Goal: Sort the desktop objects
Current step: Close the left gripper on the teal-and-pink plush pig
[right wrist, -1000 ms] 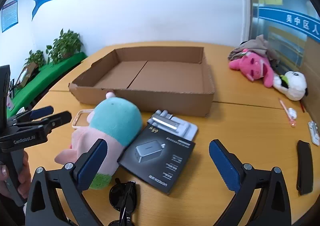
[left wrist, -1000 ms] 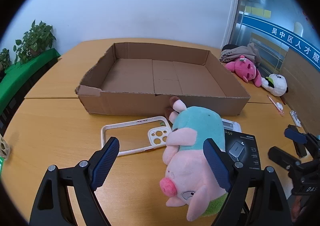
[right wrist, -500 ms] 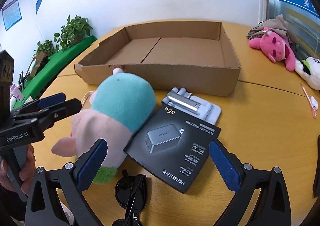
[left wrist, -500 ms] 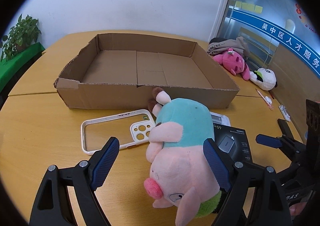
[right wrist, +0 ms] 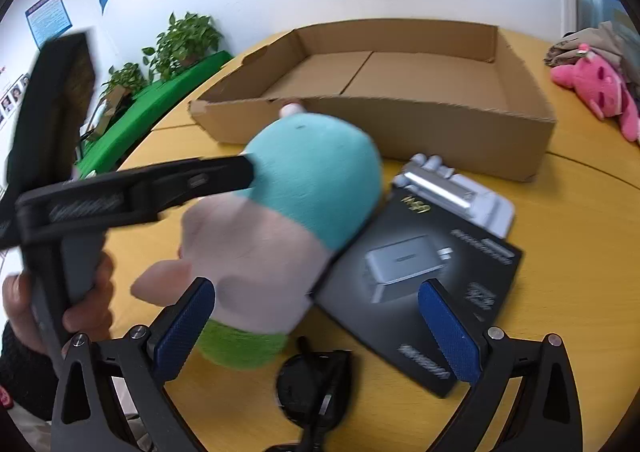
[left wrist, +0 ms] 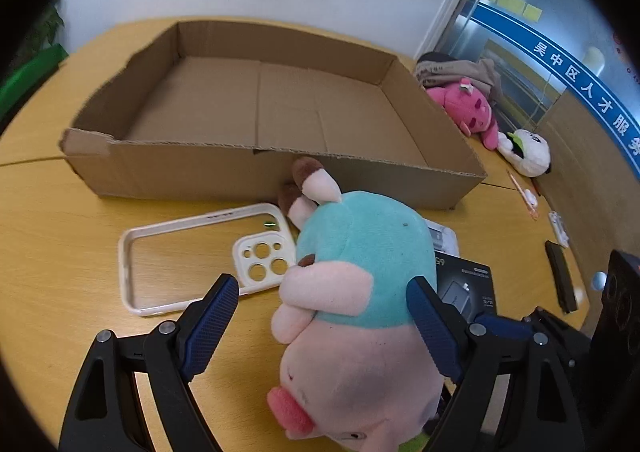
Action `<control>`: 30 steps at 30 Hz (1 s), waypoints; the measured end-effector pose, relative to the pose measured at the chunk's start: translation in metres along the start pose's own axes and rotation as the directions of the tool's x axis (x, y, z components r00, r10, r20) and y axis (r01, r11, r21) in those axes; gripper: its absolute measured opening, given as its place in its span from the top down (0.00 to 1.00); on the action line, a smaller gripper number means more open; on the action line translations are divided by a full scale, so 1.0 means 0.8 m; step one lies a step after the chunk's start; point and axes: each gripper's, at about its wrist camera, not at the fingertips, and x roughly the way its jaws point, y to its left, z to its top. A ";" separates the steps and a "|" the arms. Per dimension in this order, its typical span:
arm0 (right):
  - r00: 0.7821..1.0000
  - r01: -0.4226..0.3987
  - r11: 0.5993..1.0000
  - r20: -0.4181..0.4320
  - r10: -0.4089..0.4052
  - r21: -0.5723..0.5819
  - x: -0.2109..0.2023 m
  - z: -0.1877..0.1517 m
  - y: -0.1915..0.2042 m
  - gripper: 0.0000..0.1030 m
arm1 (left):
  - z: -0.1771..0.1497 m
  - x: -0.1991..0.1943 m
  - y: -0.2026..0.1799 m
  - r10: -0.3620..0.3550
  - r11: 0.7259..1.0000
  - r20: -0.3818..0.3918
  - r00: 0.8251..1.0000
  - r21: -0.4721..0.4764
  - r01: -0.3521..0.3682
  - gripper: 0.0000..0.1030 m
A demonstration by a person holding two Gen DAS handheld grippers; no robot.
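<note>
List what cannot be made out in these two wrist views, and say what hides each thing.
- Pig plush: its underside and feet leave the left wrist view's bottom edge.
- Charger box: in the left wrist view, mostly hidden behind the plush; small print unreadable.
- Sunglasses: lower part cut off by the right wrist view's bottom edge.
- Phone case: absent from the right wrist view, behind the plush.
- Left gripper: whether its fingers touch the plush is unclear.

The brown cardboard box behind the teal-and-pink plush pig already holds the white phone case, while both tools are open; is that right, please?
Not quite. The brown cardboard box holds nothing; the white phone case lies on the wooden table in front of it, beside the teal-and-pink plush pig, as the left wrist view shows. Both the left tool and right tool are indeed open.
</note>
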 end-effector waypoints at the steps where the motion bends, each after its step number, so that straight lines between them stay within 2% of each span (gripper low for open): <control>1: 1.000 -0.008 1.000 0.000 0.008 -0.005 0.000 0.000 0.004 0.00 | 0.001 0.004 0.002 -0.022 1.000 -0.013 1.000 -0.009 0.022 0.16; 8: 0.999 -0.049 0.998 -0.019 0.048 -0.025 0.015 -0.001 0.024 0.00 | -0.002 0.020 0.012 -0.139 0.989 -0.080 0.987 -0.059 0.134 0.16; 11: 0.999 -0.039 0.998 -0.026 0.037 -0.054 0.021 0.000 0.034 0.00 | -0.007 0.019 0.014 -0.144 0.989 -0.089 0.986 -0.046 0.140 0.16; 13: 0.998 -0.058 0.996 -0.028 0.056 -0.066 0.022 0.000 0.041 0.05 | -0.010 0.018 0.013 -0.146 0.989 -0.094 0.985 -0.037 0.143 0.16; 17: 1.000 -0.019 0.993 -0.026 0.016 -0.113 0.027 -0.002 0.056 0.08 | -0.017 0.018 0.009 -0.145 0.989 -0.102 0.984 -0.001 0.146 0.16; 20: 0.999 -0.042 0.993 -0.033 0.039 -0.110 0.027 -0.004 0.056 0.11 | -0.022 0.018 0.011 -0.151 0.988 -0.109 0.982 0.000 0.152 0.16; 22: 0.998 -0.055 0.993 -0.029 0.052 -0.105 0.024 -0.006 0.054 0.17 | -0.025 0.014 0.013 -0.147 0.989 -0.108 0.983 0.005 0.148 0.16; 28: 0.996 -0.087 0.987 -0.029 0.084 -0.138 0.025 -0.009 0.068 0.18 | -0.036 -0.003 0.023 -0.119 0.993 -0.120 0.986 0.002 0.120 0.17; 30: 0.993 -0.115 0.983 -0.042 0.110 -0.144 0.030 -0.009 0.072 0.14 | -0.040 -0.007 0.032 -0.124 0.992 -0.120 0.985 -0.017 0.122 0.17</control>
